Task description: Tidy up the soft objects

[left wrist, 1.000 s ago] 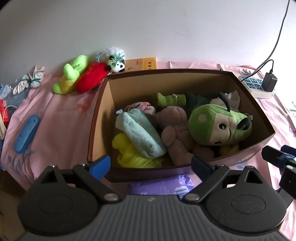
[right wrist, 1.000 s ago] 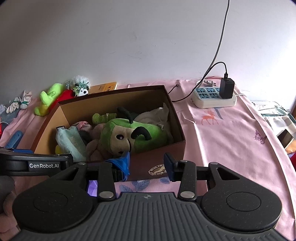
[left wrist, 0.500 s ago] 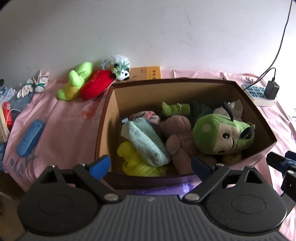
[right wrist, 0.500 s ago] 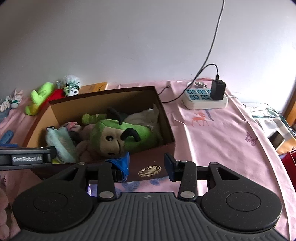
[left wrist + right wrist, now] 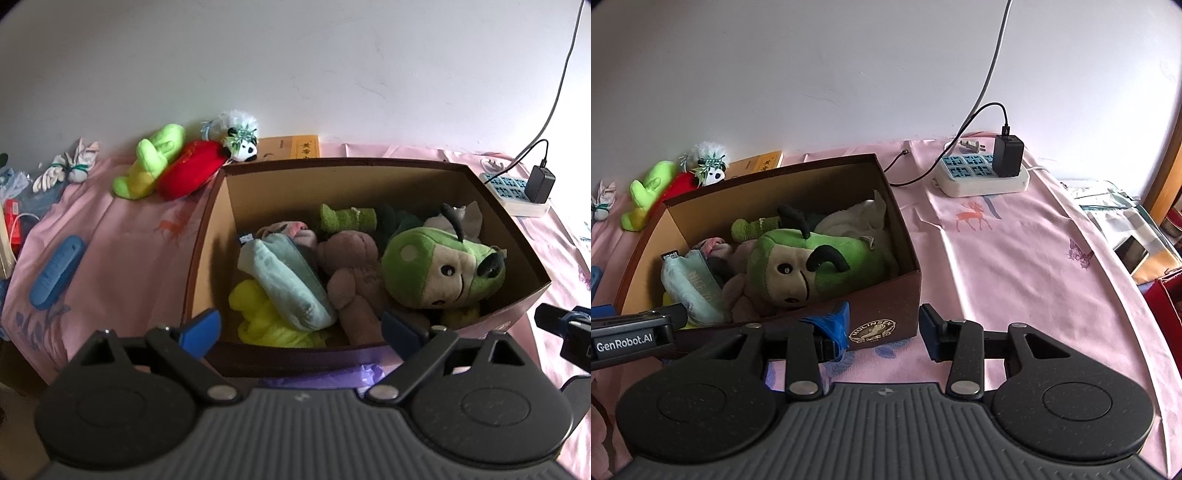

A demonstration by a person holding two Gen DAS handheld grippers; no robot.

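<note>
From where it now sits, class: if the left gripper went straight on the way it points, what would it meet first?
Probably the near wall of the brown box, which lies directly between the open fingers of the left gripper. If it passes above that rim, the light blue plush comes next; depth is hard to judge.

Left gripper: shifted toward the near wall of the brown box; purple packet before that wall now largely hidden, formerly well exposed. Right gripper: drawn rightward along the box front; more pink cloth revealed.
</note>
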